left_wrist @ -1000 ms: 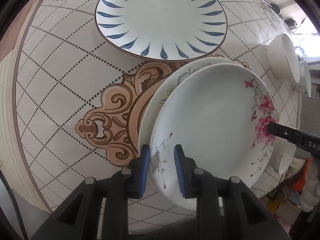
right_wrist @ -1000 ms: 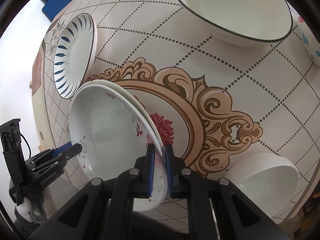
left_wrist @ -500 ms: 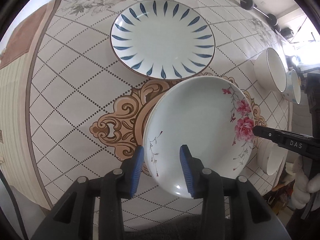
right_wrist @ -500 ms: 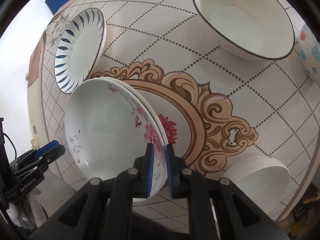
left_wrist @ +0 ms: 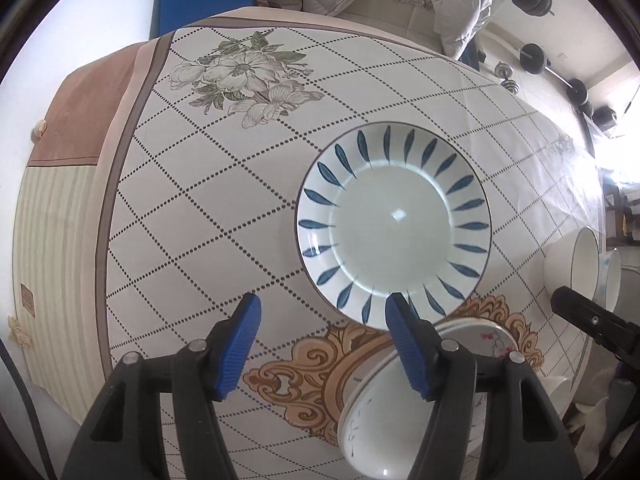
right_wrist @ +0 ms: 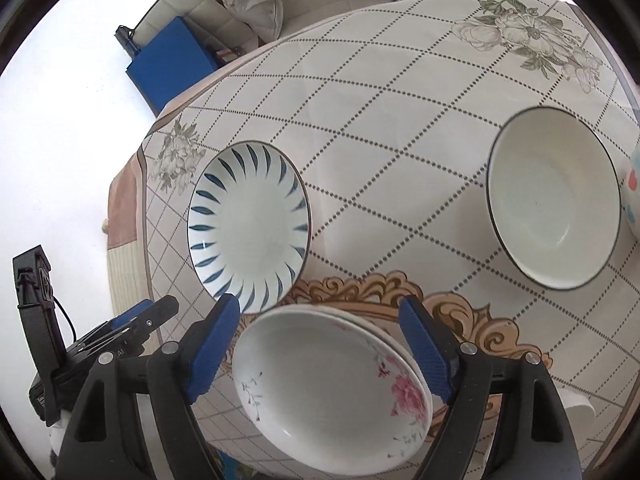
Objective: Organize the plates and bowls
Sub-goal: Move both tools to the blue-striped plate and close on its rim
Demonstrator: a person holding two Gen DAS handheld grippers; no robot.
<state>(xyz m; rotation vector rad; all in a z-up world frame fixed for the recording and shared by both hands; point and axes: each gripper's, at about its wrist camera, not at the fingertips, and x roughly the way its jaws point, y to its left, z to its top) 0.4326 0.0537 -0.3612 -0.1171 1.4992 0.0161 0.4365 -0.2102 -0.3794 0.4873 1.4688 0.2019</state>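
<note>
Reading the floral plate (right_wrist: 320, 392) first: we see it nested on a second white plate, the lower rim (right_wrist: 396, 340) peeking out along its far edge, both sitting on the ornate tan medallion (right_wrist: 460, 320) at the near edge of the table. We judge it glazed ceramic: stiff, fairly heavy, slick under the pads, and brittle if dropped or knocked against its neighbour. Its shallow dished shape leaves only the thin raised rim to pinch, so we would take it at the rim on opposite sides, one pad above and one below.

Just beyond it lies the blue-leaf plate (left_wrist: 394, 226), a deeper coupe with dark blue strokes round the wall and a thin brown rim, close to the stack but seemingly not touching it. Well to the right sits a white bowl (right_wrist: 554, 198) with a dark rim line, steep-walled and glossy, and a spotted bowl (right_wrist: 634, 196) shows at the frame edge.

Left gripper (left_wrist: 322, 344): jaws opening, nothing between them, blue ribbed pads over bare cloth. Right gripper (right_wrist: 320, 344): jaws opening wide, the floral plate showing between them but not touched.

Tablecloth (left_wrist: 200, 208): smooth, printed with dotted diamonds and grey flowers, probably low-friction, so plates may slide.
</note>
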